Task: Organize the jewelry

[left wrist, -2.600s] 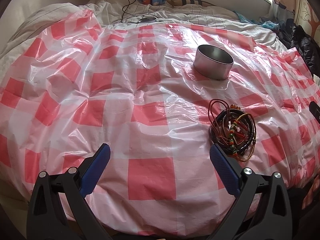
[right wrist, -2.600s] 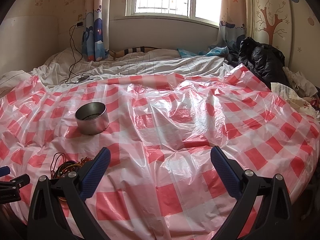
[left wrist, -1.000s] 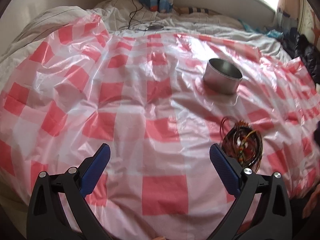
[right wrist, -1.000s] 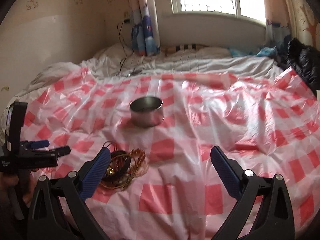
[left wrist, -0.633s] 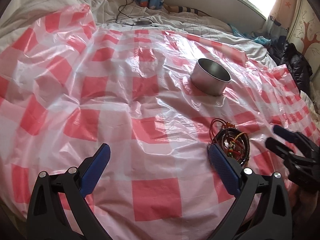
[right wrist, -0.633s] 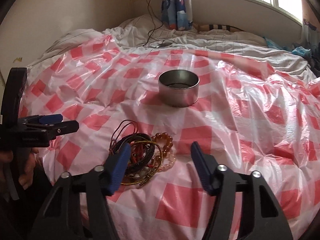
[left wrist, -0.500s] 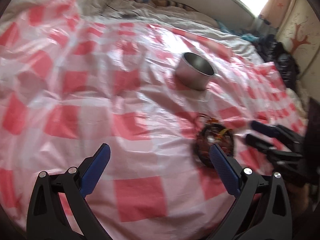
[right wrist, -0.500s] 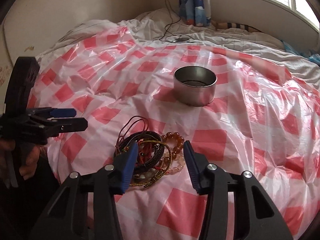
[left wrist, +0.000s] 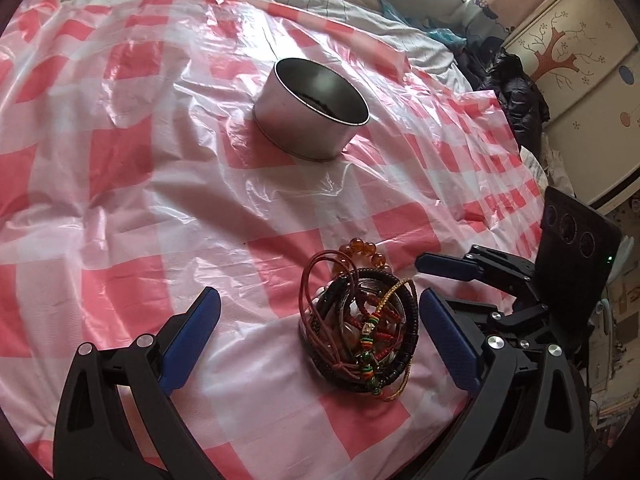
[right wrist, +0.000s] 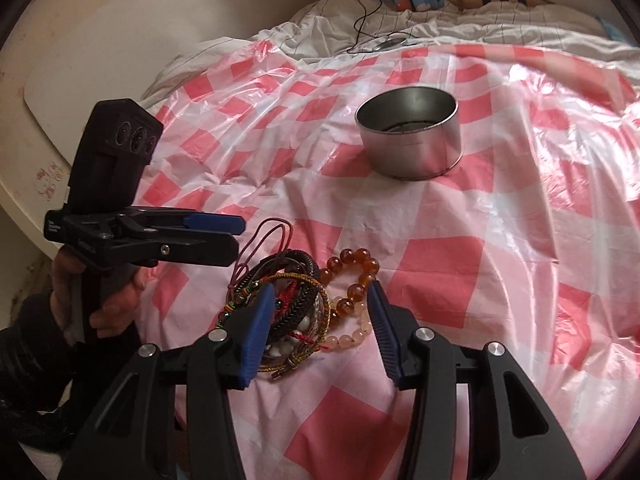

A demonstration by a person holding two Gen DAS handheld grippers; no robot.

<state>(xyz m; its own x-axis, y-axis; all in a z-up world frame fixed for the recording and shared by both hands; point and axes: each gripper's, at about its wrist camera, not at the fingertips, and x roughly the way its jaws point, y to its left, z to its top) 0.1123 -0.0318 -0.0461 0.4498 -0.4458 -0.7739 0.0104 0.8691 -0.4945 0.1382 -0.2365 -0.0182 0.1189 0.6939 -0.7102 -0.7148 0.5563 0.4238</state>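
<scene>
1. Red-and-white checked plastic sheeting covers a bed, with rumpled white bedding beyond it and a cable trailing across that bedding.
2. Near the front edge of the sheeting lies a tangled pile of jewelry: dark braided bands, red cords and coloured threads, with an amber bead bracelet against its far side.
3. A round metal tin, open at the top, stands upright further back, well apart from the pile.
4. The left gripper has its blue pads spread wide; the pile sits between them, close by the right-hand pad, and neither pad presses on it.
5. The right gripper hangs over the pile with its jaws about half apart, the beads and part of the bands showing between them; nothing is gripped.
6. A hand in a dark sleeve holds the left gripper's handle.
</scene>
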